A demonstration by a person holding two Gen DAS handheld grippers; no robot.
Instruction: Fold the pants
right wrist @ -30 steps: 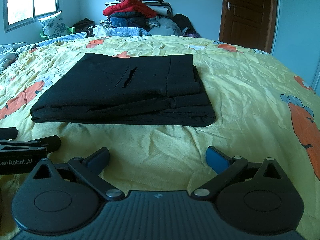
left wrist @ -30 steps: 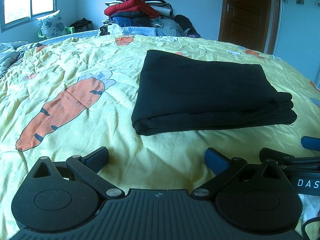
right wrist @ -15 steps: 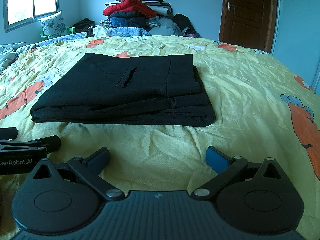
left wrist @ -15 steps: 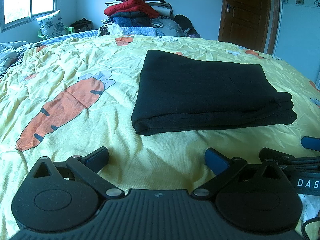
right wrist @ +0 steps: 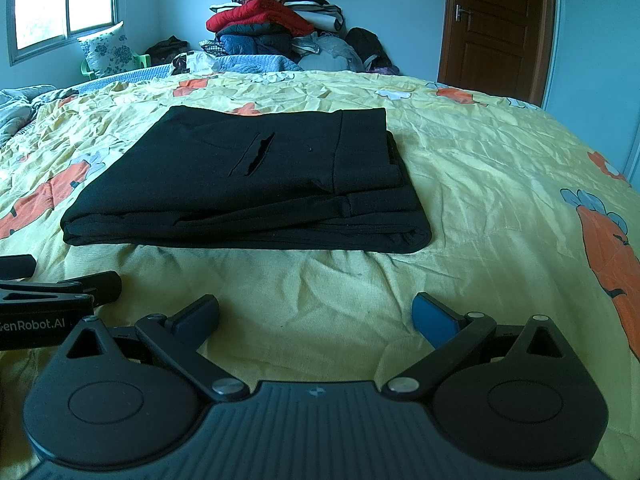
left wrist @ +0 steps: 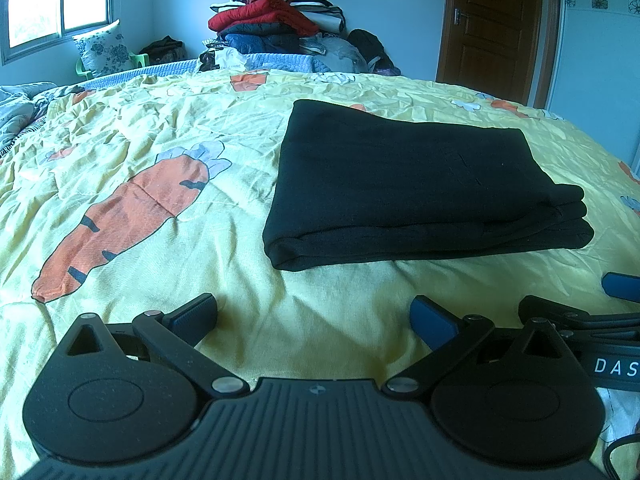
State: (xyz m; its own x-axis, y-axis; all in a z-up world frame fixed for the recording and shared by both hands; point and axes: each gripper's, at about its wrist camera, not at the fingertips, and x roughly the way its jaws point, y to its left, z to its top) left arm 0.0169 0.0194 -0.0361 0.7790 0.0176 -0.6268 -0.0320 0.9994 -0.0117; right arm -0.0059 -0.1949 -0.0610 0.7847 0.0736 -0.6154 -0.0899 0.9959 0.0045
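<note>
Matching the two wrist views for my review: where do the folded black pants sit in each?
Left wrist: folded black pants lie right of centre, beside the carrot print.
Right wrist: pants lie left of centre.
Shared landmark: the clothes pile against the far wall.

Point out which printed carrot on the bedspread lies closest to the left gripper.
The big carrot left of the pants, its tip toward the left gripper. The other carrots sit farther up the bedspread.
</note>
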